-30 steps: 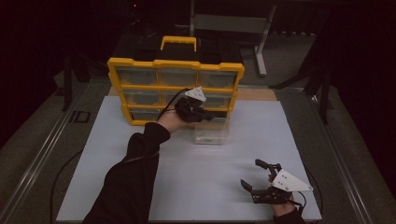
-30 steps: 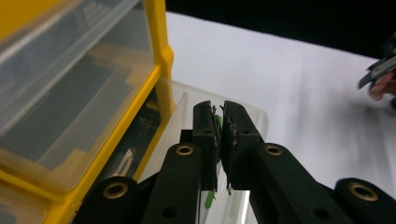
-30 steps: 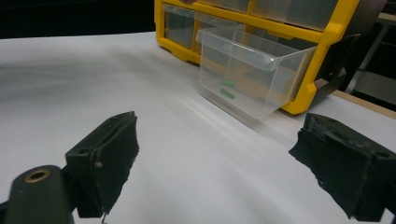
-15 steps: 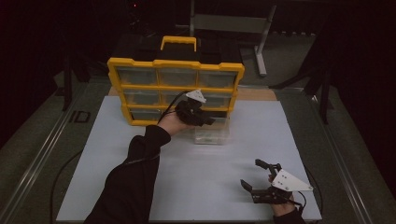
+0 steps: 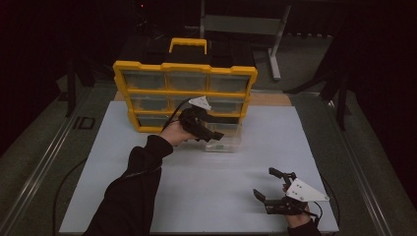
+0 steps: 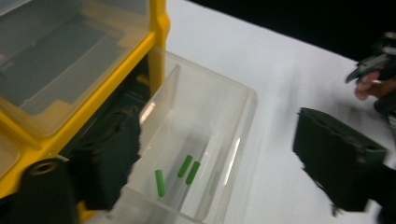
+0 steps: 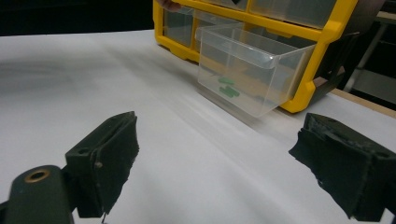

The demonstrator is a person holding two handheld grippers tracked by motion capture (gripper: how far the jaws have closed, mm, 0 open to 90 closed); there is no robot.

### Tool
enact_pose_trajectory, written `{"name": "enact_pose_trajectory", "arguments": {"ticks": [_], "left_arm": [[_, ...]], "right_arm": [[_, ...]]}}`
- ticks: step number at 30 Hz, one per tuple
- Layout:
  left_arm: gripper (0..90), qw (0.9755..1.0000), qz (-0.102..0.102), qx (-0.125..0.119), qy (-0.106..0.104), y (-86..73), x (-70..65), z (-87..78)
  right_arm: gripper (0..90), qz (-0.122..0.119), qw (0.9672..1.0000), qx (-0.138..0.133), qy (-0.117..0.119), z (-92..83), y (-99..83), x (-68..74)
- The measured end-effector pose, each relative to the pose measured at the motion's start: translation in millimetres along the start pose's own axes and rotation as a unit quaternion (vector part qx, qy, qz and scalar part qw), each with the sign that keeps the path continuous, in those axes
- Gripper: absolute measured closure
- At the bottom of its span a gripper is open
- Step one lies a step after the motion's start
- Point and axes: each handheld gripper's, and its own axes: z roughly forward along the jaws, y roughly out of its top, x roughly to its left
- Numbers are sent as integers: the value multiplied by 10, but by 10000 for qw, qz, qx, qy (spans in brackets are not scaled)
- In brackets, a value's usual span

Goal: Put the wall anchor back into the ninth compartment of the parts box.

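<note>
Just below the wide-open left hand-held gripper [image 6: 215, 158], the pulled-out clear drawer [image 6: 205, 140] with three green pegs [image 6: 186, 169].

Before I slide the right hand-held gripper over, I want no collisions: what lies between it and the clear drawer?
Nothing but bare white table, as the right gripper view shows between the right hand-held gripper and the clear drawer.

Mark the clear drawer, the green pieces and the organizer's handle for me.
drawer [image 7: 243, 70]: right gripper view, on its clear front wall.
green pieces [image 6: 186, 166]: left gripper view, on the middle one of three on the drawer's floor.
handle [image 5: 188, 42]: high view, on the yellow top bar.
</note>
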Motion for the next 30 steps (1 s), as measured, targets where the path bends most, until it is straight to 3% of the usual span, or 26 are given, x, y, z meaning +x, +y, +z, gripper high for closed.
{"name": "enact_pose_trajectory", "arguments": {"ticks": [3,8,12,18,30], "left_arm": [[12,9999,27,0,-170,-35,-18,-48],[3,9992,122,-204,-313,-126,-59,-133],[3,9990,238,-265,-263,-208,-104,-200],[3,9988,222,-369,-218,-359,-139,-343],[3,9992,291,-220,-174,-689,-285,-611]], "right_arm": [[118,-3,10000,3,2,2,0,1],[118,-2,10000,0,2,0,1,1],[118,-15,10000,6,-6,3,2,4],[118,-13,10000,0,-8,5,0,2],[118,-16,10000,27,-2,12,2,13]]}}
